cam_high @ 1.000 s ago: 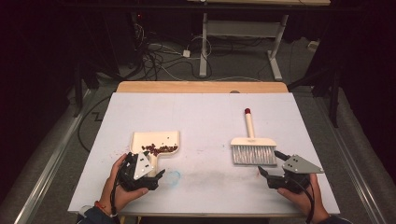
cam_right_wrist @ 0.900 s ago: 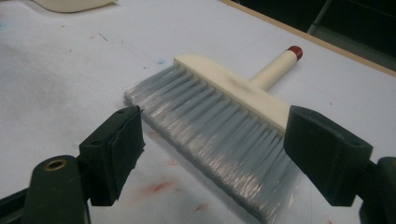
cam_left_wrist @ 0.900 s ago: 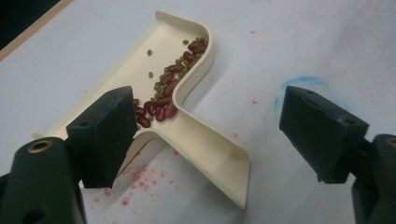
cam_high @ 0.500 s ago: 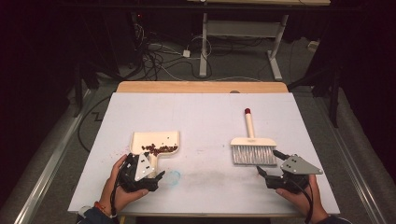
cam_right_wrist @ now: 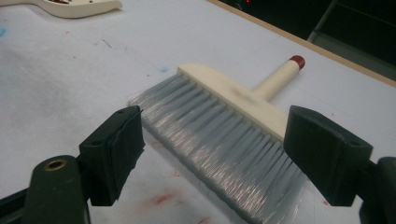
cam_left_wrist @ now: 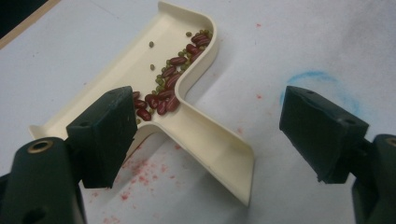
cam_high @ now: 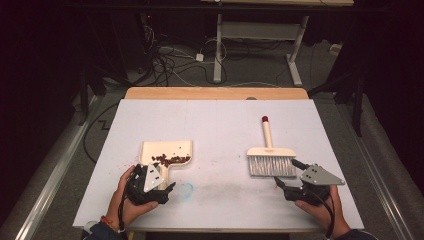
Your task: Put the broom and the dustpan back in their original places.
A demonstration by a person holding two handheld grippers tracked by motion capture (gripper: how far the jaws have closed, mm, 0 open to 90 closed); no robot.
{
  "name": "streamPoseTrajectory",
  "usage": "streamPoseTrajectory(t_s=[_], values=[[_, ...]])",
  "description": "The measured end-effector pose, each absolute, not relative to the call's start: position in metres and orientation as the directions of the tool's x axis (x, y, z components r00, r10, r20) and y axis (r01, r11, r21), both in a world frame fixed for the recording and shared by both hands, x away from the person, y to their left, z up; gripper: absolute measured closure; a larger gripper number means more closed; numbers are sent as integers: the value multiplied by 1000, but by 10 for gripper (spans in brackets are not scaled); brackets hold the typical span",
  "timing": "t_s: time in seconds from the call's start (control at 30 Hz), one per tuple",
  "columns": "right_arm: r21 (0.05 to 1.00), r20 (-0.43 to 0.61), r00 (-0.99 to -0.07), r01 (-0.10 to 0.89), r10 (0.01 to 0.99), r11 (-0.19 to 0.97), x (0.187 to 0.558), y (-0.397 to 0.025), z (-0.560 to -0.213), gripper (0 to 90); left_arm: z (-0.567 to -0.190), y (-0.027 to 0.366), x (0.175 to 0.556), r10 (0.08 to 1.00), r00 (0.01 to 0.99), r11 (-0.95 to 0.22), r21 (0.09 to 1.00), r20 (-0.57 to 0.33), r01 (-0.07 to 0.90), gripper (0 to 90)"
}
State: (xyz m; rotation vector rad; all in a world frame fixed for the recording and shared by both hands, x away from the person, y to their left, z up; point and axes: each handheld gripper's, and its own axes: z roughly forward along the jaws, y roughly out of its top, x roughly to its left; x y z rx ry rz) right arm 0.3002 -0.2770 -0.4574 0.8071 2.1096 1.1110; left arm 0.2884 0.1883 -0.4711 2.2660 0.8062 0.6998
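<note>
Both grippers stand wide open, holding nothing. The dustpan (cam_left_wrist: 187, 116), a light, stiff plastic loaded with loose beans (cam_left_wrist: 168, 88), lies between the left gripper (cam_left_wrist: 219, 130) fingers; grasp its handle, kept level. The brush (cam_right_wrist: 233, 126), with soft bristles, lies just ahead of the right gripper (cam_right_wrist: 224, 154); its rigid handle is better to grasp.

The high view looks down and forward from above the person's side, far enough to see the whole counter (cam_high: 215, 120). The left gripper view sits low and very close to the dustpan (cam_left_wrist: 187, 121). The right gripper view sits low and close to the brush (cam_right_wrist: 224, 121). The high view also shows the dustpan (cam_high: 167, 152) and brush (cam_high: 271, 159).
</note>
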Motion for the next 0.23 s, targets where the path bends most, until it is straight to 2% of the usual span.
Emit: streamPoseTrajectory(t_s=[0.23], values=[[870,-236,-613,211,754,445,296,-280,-453,201,-472,184,292,690,674,-618,700,265,358,190]])
